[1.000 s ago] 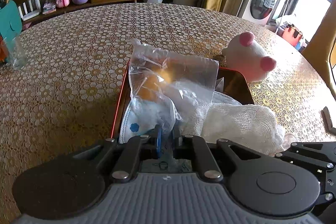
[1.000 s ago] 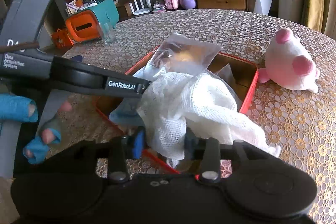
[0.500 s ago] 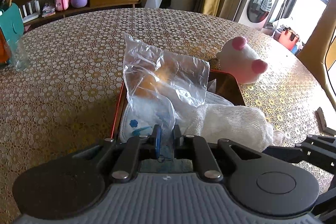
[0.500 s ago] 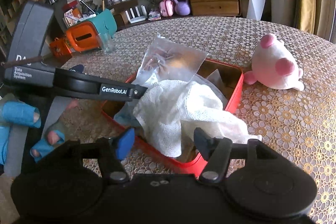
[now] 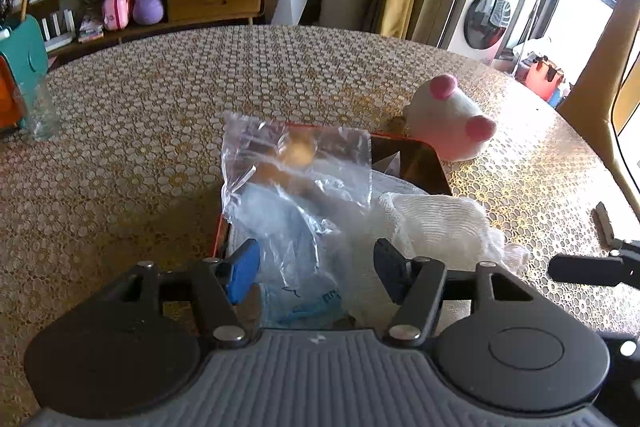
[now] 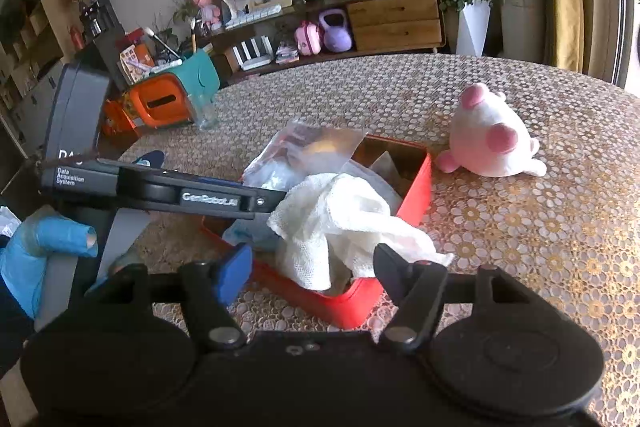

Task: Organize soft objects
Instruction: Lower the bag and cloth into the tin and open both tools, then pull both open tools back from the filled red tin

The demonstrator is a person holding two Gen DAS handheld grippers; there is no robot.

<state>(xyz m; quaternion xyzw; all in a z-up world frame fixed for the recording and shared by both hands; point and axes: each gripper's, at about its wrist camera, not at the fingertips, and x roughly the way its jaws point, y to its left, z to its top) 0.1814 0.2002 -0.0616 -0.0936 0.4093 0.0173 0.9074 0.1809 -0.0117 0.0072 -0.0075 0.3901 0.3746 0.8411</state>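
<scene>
Here, a red tin (image 6: 416, 187) on a lace-patterned table (image 6: 520, 227) holds a white gauze cloth (image 6: 340, 215) spilling over its near rim, w/ a crinkly clear plastic bag (image 5: 296, 179) beside it. A pink-and-white plush toy (image 6: 492, 143) lies on the table just beyond the tin. Left gripper (image 5: 316, 267) and right gripper (image 6: 312, 269): both jaws spread wide, holding nothing. Plush looks light, squashy, non-fragile; prob. best pinched across the body. Bag likely slippery; cloth limp.
</scene>
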